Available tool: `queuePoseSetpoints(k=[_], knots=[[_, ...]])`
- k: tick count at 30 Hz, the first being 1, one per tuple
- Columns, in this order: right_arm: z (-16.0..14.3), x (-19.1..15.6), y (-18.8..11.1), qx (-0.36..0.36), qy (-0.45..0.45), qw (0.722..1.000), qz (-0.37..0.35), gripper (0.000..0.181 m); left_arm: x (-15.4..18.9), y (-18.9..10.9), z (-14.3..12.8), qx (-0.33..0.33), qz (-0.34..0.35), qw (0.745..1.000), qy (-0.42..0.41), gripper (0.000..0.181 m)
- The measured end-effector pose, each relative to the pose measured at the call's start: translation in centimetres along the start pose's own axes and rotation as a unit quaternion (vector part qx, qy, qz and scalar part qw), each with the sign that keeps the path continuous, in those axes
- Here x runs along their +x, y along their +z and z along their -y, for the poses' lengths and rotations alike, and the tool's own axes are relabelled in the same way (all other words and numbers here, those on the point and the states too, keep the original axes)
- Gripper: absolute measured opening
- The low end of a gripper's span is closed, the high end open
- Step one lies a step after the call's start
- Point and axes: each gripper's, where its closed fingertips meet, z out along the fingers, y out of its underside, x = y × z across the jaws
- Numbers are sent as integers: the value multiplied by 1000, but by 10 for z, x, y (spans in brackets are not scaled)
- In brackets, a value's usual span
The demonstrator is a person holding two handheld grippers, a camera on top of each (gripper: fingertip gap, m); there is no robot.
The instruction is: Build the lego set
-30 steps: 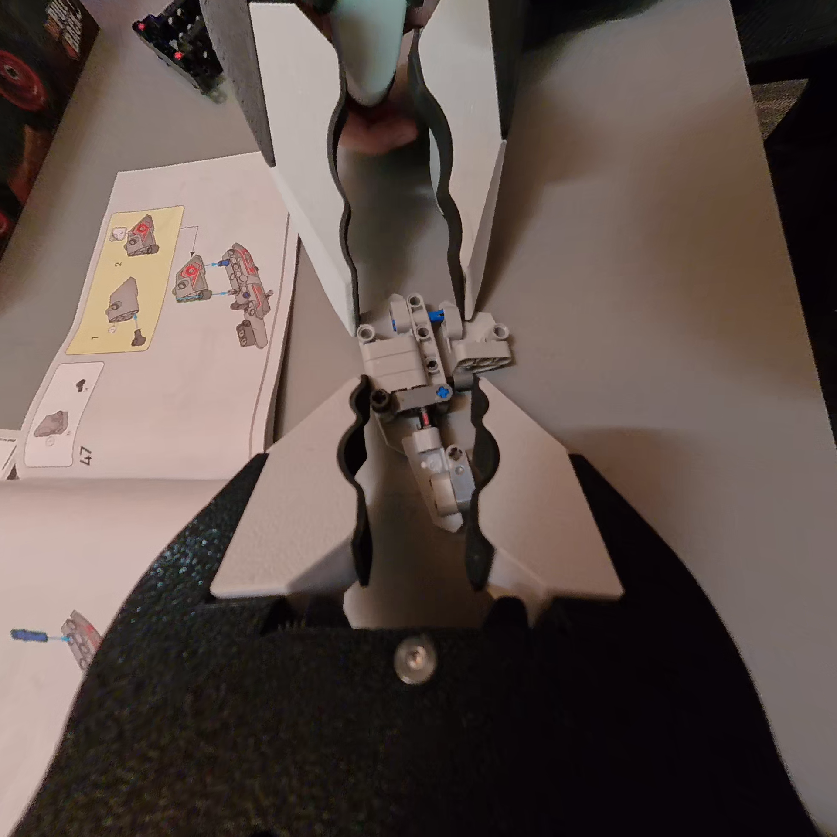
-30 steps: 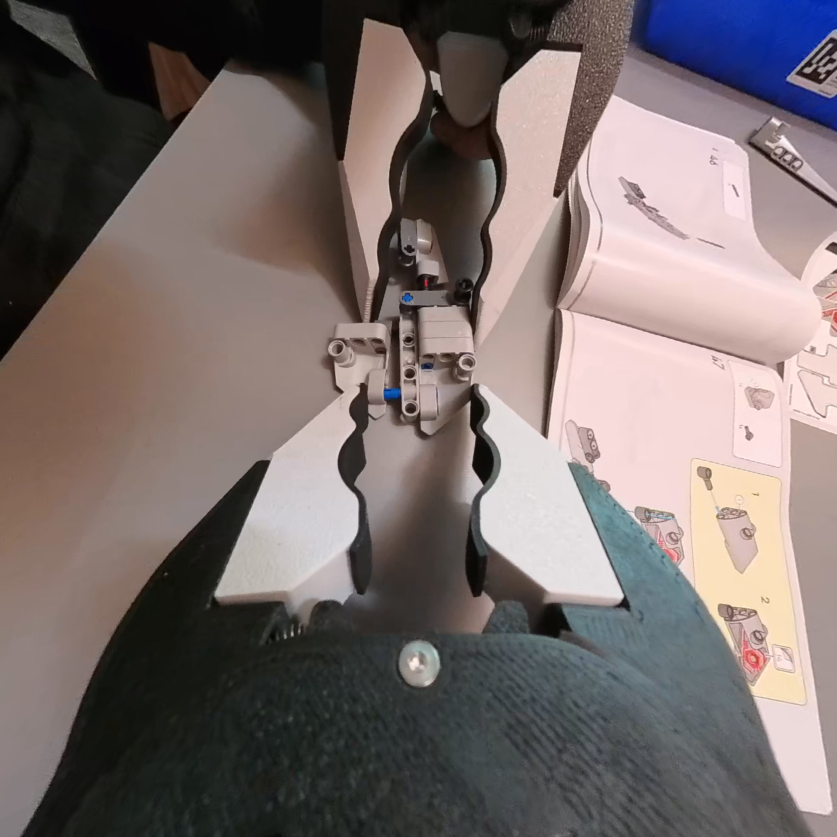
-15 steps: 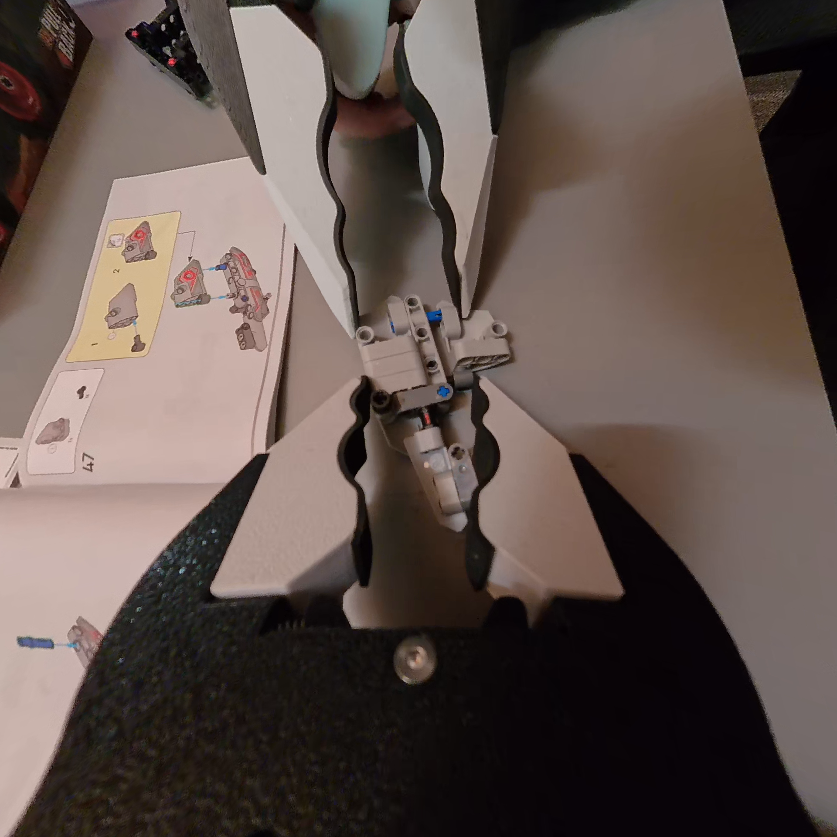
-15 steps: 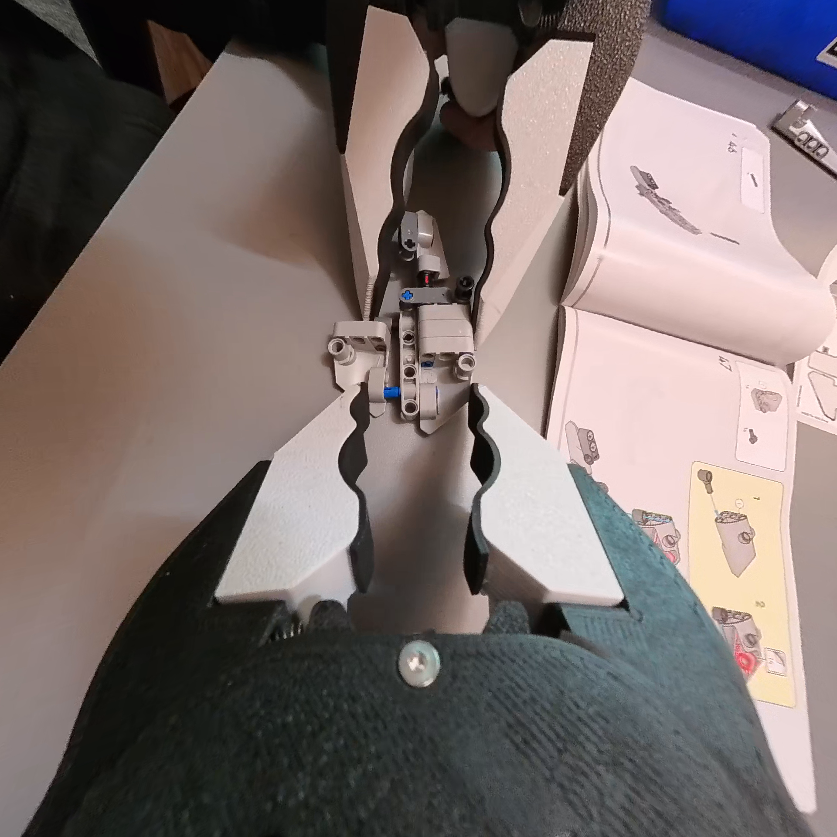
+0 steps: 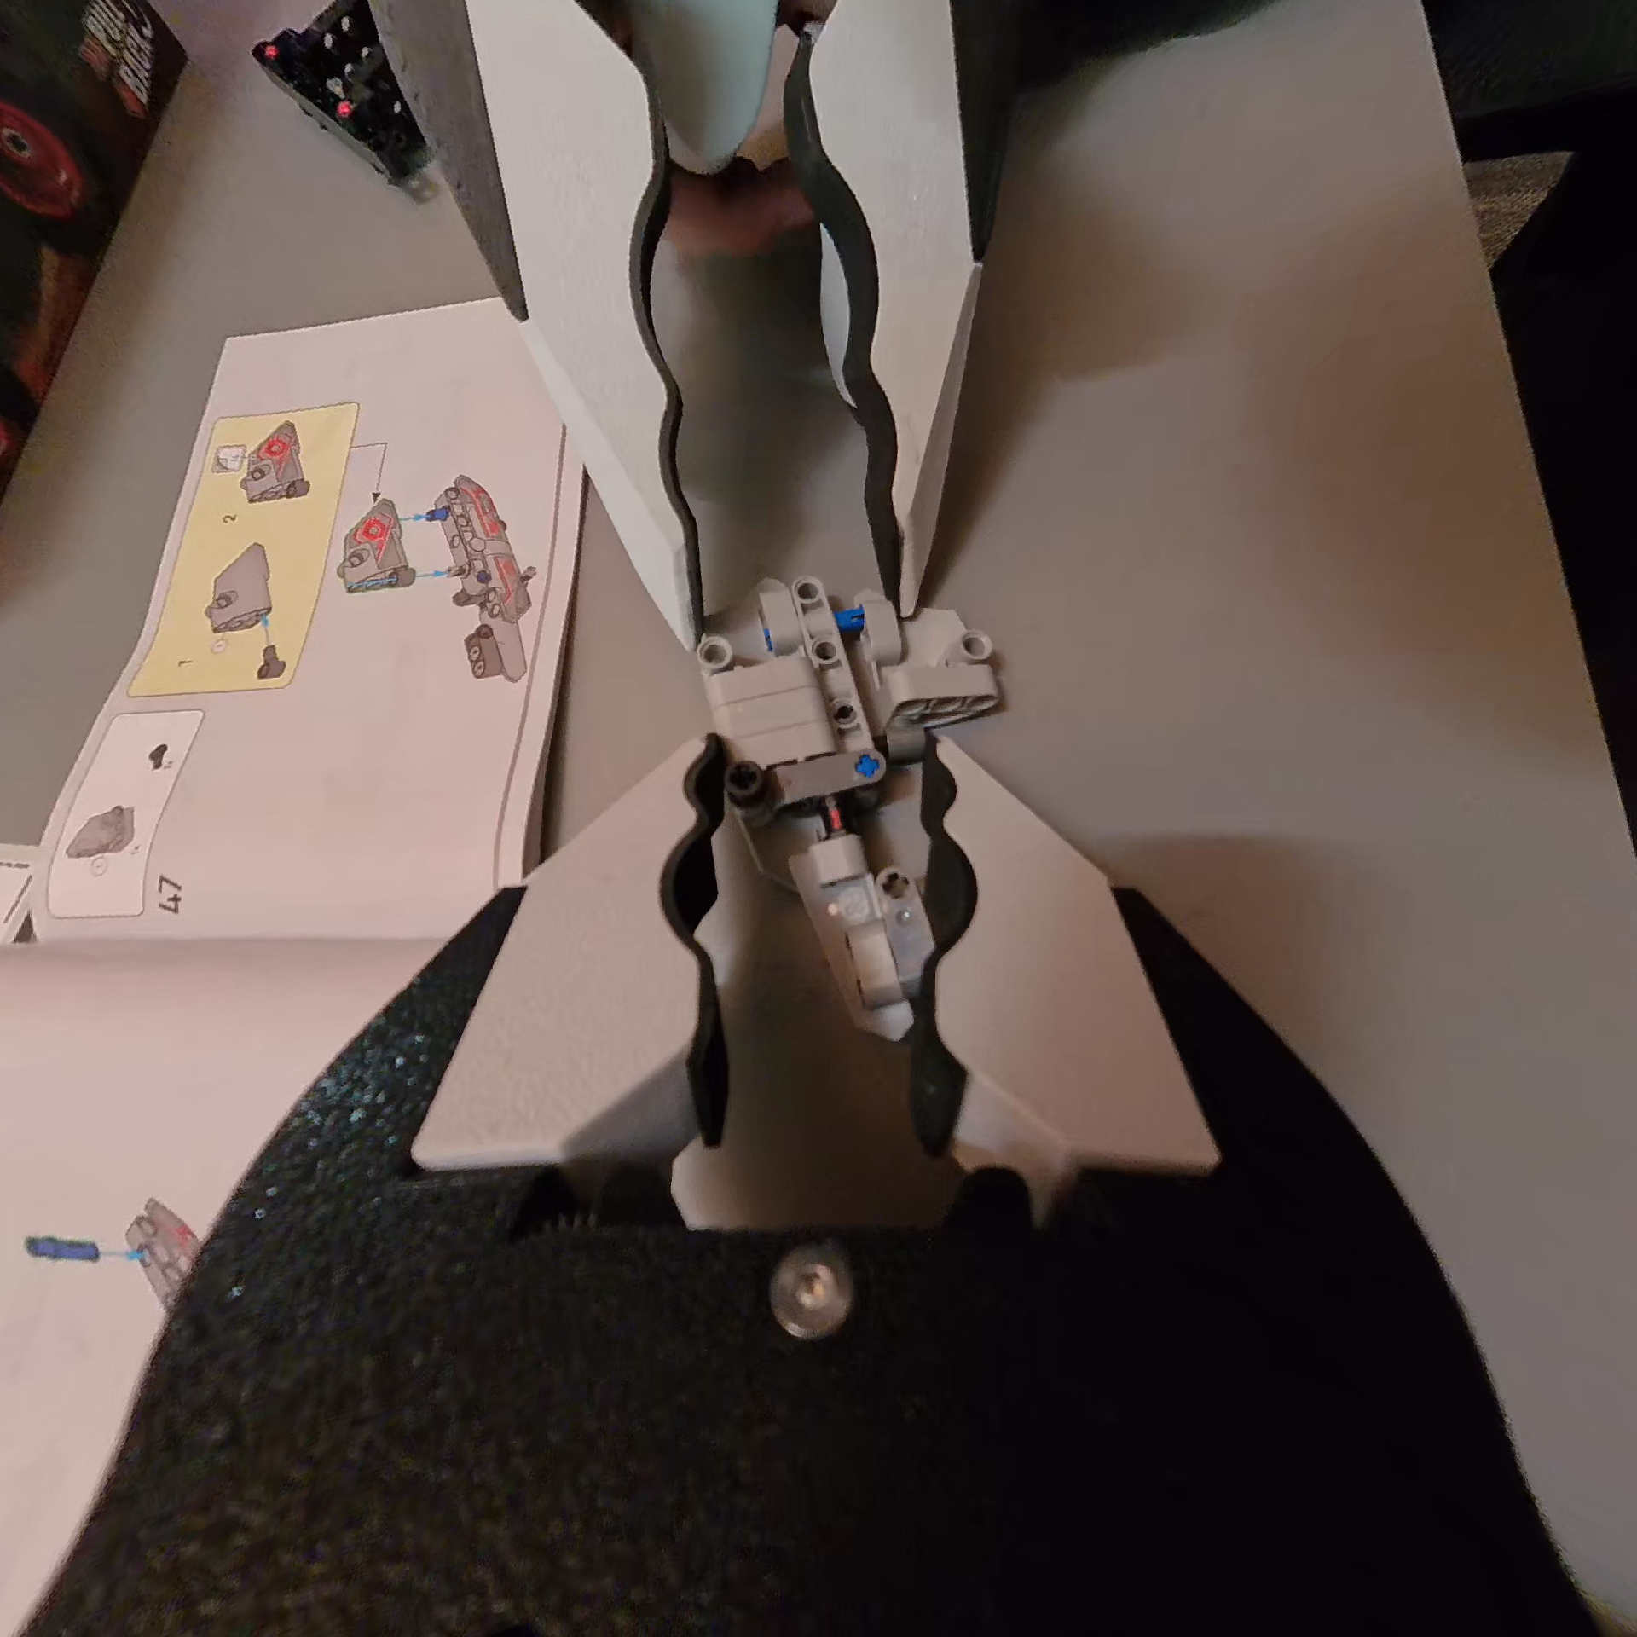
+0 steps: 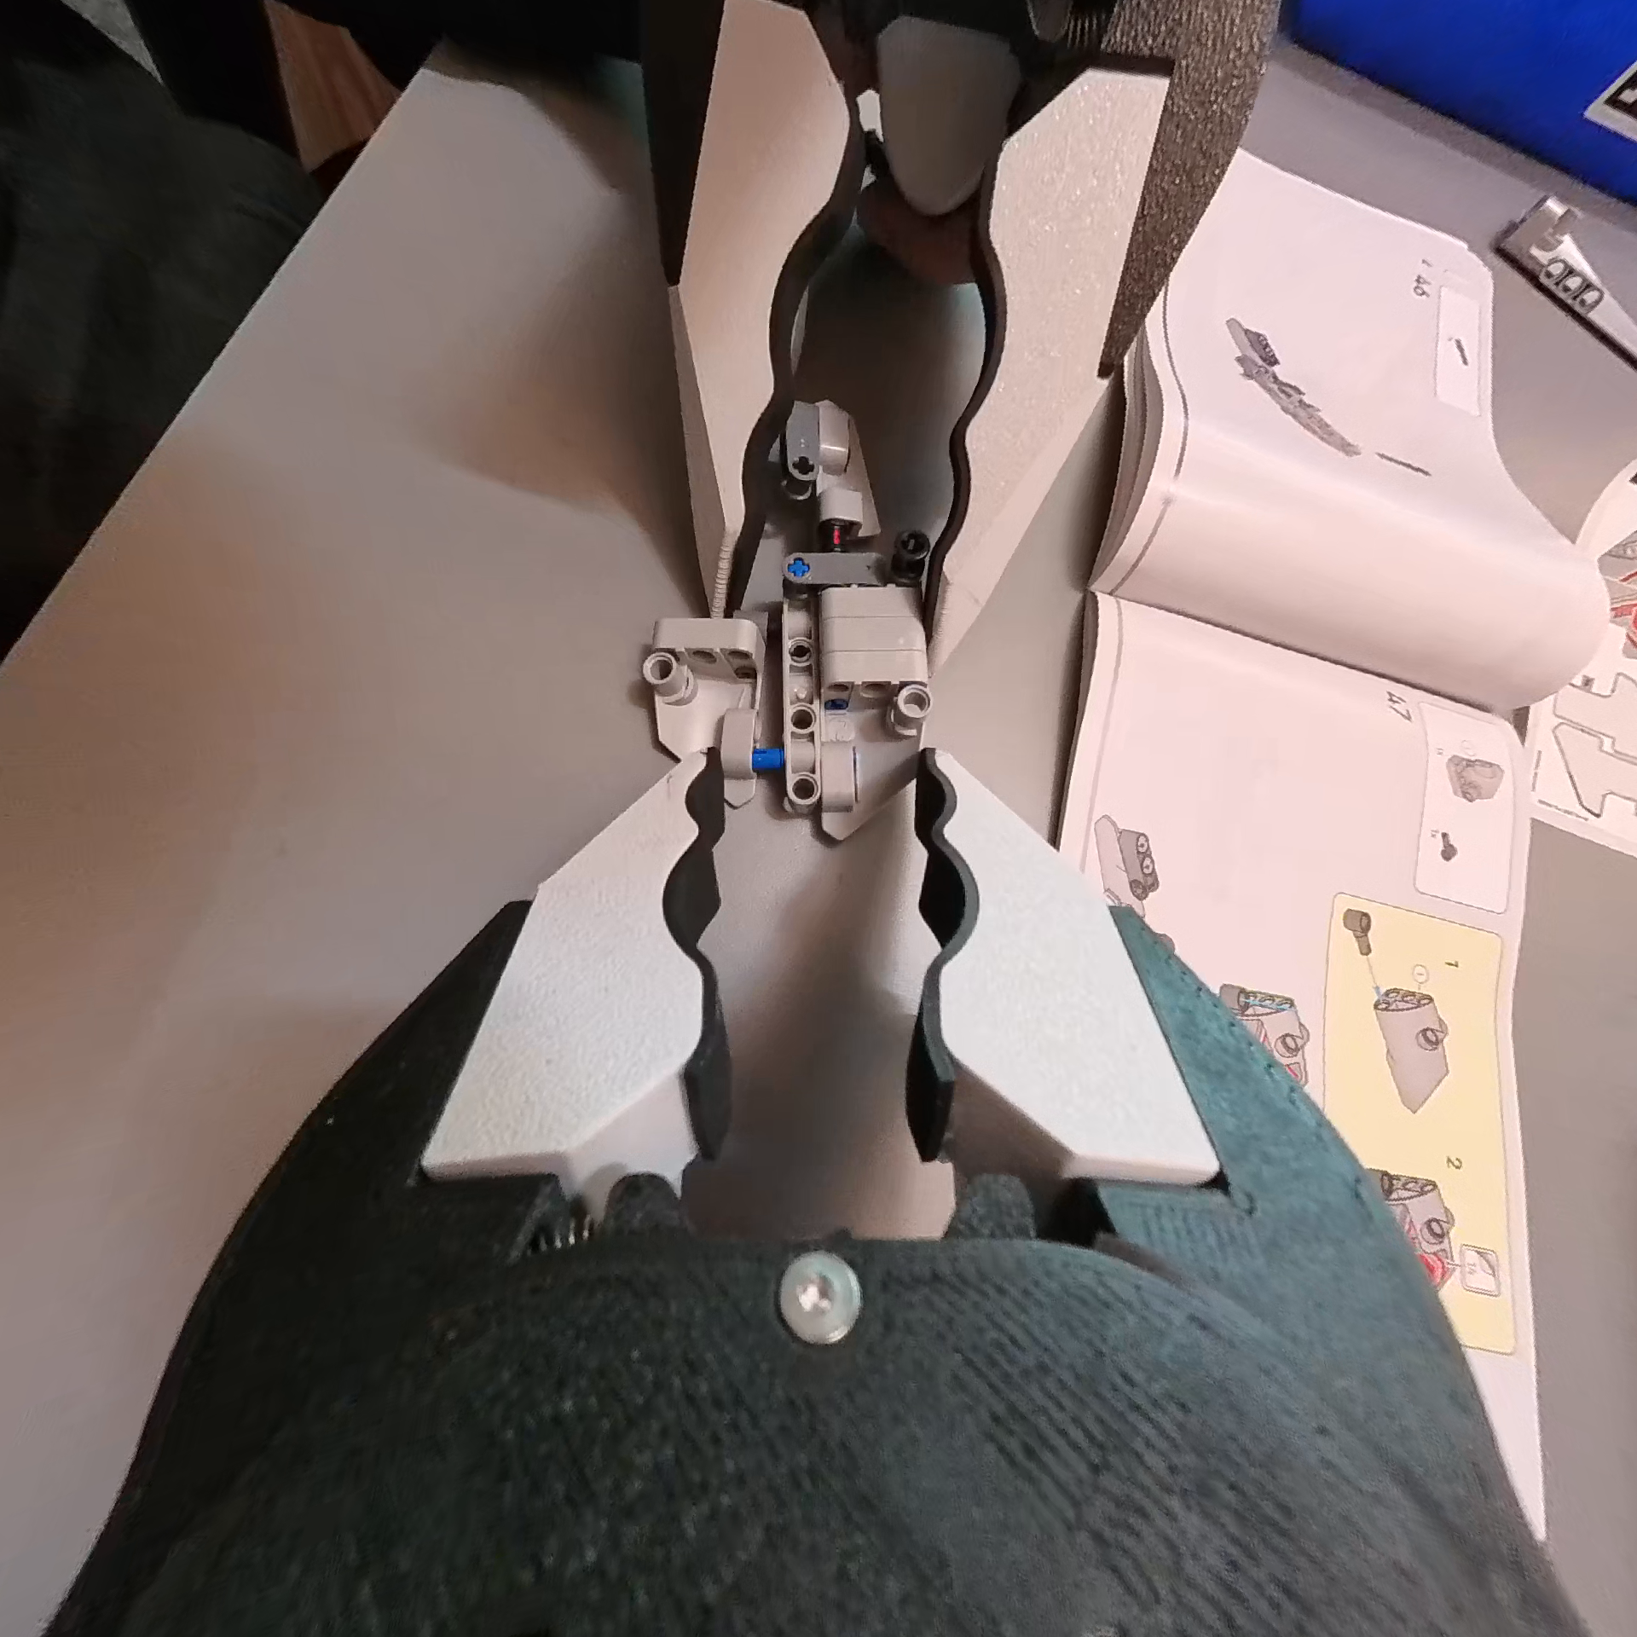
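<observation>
A small grey lego assembly (image 5: 797, 700) with a blue pin and a black pin lies on the grey table (image 5: 1240, 620). My left gripper (image 5: 817, 766) has its jaws narrowed on the assembly's tapered tail end, and the black pin touches one finger. My right gripper (image 6: 815, 766) faces it from the opposite side. Its fingertips press the sides of the assembly (image 6: 868, 638) at the blue-pin end. Each gripper's fingers (image 5: 660, 354) also show at the top of the other's view.
An open instruction booklet (image 5: 372, 709) lies beside the assembly and also shows in the right wrist view (image 6: 1284, 797). A dark box (image 5: 53, 133) and a black lego sub-build (image 5: 354, 97) sit far left. A blue bin (image 6: 1462, 71) and a grey part (image 6: 1559, 266) lie behind the booklet. My left and right fingertips are right by each other. Left tips and right tips are each some 25 cm from the black lego sub-build (image 5: 354, 97).
Both grippers stay at the same jaw width around the assembly. The views shift only slightly, and the assembly keeps its place on the table.
</observation>
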Motion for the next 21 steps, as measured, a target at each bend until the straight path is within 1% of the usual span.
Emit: queuePoseSetpoints(k=[6, 8, 10, 11, 13, 16, 21], knots=[[0, 0, 0, 0, 9, 1000, 12, 43, 0, 0, 0, -1, -1, 1000, -3, 43], [3, 2, -1, 11, 17, 1000, 1, 43, -3, 0, -1, -3, 3, 1000, -14, 42], [10, 4, -3, 41, 22, 999, -21, 44, -4, 0, -2, -3, 7, 1000, -14, 42], [11, 3, -2, 41, 27, 999, -21, 46, -4, 0, -1, -3, 8, 1000, -13, 42], [3, 2, 2, 6, 14, 999, -32, 48, -3, 0, -1, -2, 10, 1000, -8, 42], [6, 4, 3, -1, 5, 999, -38, 44, -2, 0, -1, -2, 8, 1000, -7, 43], [6, 4, 5, -15, 4, 999, -39, 44, -2, 0, -1, -2, 9, 1000, -5, 42]])
